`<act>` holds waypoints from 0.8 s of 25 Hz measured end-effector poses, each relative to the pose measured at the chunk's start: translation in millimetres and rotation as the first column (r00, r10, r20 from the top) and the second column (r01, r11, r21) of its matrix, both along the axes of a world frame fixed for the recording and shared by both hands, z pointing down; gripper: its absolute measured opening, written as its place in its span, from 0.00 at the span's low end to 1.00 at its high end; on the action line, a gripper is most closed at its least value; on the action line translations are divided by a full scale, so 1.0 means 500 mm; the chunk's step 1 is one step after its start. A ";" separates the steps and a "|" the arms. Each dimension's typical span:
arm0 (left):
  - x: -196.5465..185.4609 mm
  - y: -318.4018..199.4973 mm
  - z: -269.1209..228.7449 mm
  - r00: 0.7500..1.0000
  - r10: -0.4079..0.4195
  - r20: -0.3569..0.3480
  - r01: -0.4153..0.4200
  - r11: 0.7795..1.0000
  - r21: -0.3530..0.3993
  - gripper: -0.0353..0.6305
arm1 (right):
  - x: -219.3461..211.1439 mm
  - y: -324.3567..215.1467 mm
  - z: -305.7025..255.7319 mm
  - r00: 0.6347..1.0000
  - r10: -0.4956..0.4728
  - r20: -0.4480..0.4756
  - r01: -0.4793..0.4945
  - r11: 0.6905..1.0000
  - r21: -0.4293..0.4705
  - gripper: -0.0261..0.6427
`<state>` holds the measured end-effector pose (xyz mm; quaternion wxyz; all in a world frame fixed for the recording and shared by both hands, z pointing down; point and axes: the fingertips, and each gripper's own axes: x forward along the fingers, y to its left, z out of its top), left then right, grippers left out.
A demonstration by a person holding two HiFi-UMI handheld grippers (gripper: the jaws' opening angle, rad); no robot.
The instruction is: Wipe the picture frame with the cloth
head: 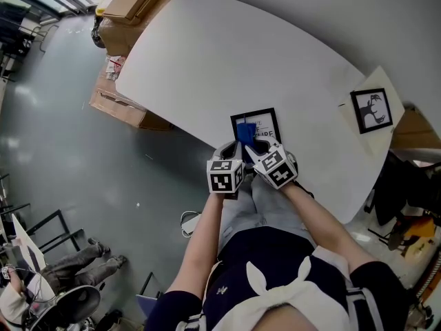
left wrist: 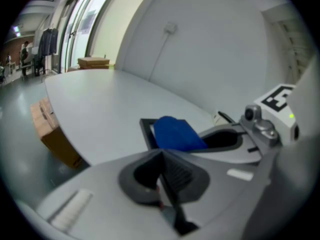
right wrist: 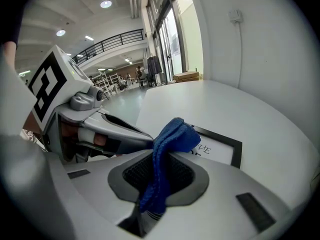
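Here a white table (picture frame aboard) spans grey floor.

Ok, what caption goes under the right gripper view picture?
Right tongs clamp a soft blue cloth over a black-rimmed picture frame on a white table.

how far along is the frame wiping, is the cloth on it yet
Done: the blue cloth is clamped in the right gripper. In hand: it hangs over the black picture frame at the table edge; contact is unclear. The left gripper is shut, empty. Left: the wiping itself.
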<state>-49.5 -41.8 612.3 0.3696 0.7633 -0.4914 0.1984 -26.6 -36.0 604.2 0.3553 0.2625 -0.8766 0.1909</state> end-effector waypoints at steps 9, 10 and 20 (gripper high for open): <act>0.001 0.002 0.003 1.000 0.000 0.009 0.000 1.000 0.003 0.06 | 0.011 0.037 0.010 1.000 -0.003 -0.009 0.003 0.999 -0.033 0.13; 0.001 0.002 0.003 1.000 0.001 0.011 -0.001 1.000 0.003 0.06 | 0.012 0.040 0.010 1.000 -0.002 -0.007 0.002 0.999 -0.034 0.13; 0.001 0.000 0.003 1.000 0.001 0.020 -0.001 1.000 0.009 0.06 | 0.018 0.063 0.009 1.000 -0.003 -0.006 0.003 0.999 -0.039 0.13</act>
